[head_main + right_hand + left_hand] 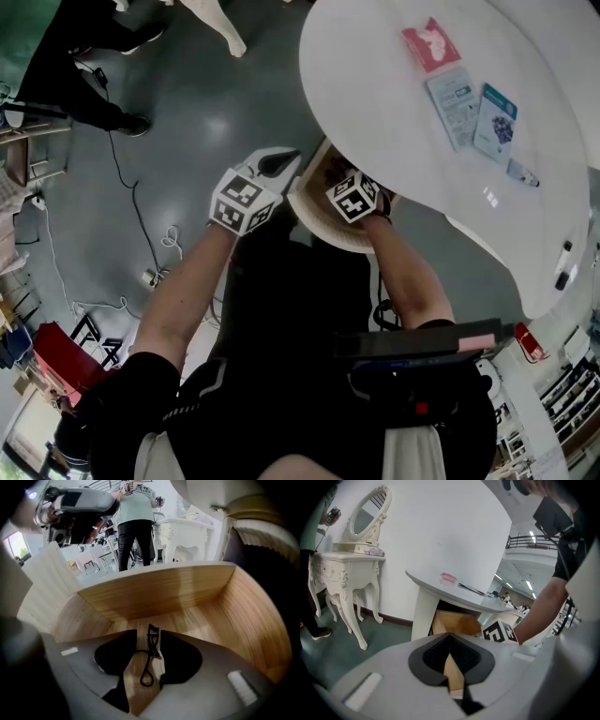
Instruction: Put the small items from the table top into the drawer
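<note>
A black eyelash curler [149, 656] lies on the floor of the open wooden drawer [159, 590]. My right gripper [148, 635] points down into the drawer [323, 225], open, with the curler lying loose between its jaws; in the head view only its marker cube [356, 197] shows. At the drawer's left corner, my left gripper [277, 162] is closed on a strip of the drawer's wood [454, 670], which shows between its pads [436, 656]. On the white table [375, 84] lie a red packet [429, 44], two sachets [454, 103] [495, 122] and a small tube [523, 173].
A white dressing table with an oval mirror [351, 564] stands by the wall at the left. Cables [141, 234] run over the grey floor, and a person's legs [94, 56] stand at the upper left. Another person [133, 522] stands beyond the drawer.
</note>
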`<state>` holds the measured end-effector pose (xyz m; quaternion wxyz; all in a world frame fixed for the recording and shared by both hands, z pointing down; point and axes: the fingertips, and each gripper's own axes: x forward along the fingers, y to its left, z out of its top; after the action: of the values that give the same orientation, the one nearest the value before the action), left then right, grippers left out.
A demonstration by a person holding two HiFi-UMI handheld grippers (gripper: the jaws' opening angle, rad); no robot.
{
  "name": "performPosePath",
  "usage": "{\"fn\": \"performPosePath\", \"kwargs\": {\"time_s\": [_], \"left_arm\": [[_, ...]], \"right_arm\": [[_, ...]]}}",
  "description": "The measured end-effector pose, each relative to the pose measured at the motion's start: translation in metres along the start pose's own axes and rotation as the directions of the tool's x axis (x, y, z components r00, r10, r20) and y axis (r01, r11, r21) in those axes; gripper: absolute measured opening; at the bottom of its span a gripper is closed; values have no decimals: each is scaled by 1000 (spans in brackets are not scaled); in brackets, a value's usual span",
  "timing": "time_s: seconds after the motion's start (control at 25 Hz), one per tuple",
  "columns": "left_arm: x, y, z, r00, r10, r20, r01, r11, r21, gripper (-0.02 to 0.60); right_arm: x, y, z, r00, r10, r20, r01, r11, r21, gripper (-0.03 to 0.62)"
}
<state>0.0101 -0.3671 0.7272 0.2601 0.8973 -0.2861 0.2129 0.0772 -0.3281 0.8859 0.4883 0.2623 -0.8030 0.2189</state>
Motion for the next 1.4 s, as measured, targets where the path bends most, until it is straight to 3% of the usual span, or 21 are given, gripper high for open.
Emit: {"fn": "performPosePath", "kwargs": {"time_s": [0.4, 0.6, 0.84, 1.08, 1.4], "left_arm": [[-36, -20, 15, 999, 43, 9, -43, 999, -4, 2], [-58, -30, 25, 997, 70, 26, -69, 998, -2, 2], [-80, -52, 44, 992, 103, 78, -102, 995, -17, 2], [-103, -89, 73, 981, 106, 160, -103, 994, -29, 2], [-128, -128, 115, 958, 133, 256, -136, 991, -7, 0]], "right_arm": [[-45, 31, 7, 997, 77, 22, -75, 995, -69, 102], [-74, 34, 23, 993, 36, 115, -20, 990, -141, 40], [-118, 47, 42, 976, 62, 208, -25, 984, -178, 4], [-173, 61, 55, 953, 69, 296, -12, 982, -189, 3], [-248, 55, 76, 894, 21, 448, 40, 991, -126, 3]]}}
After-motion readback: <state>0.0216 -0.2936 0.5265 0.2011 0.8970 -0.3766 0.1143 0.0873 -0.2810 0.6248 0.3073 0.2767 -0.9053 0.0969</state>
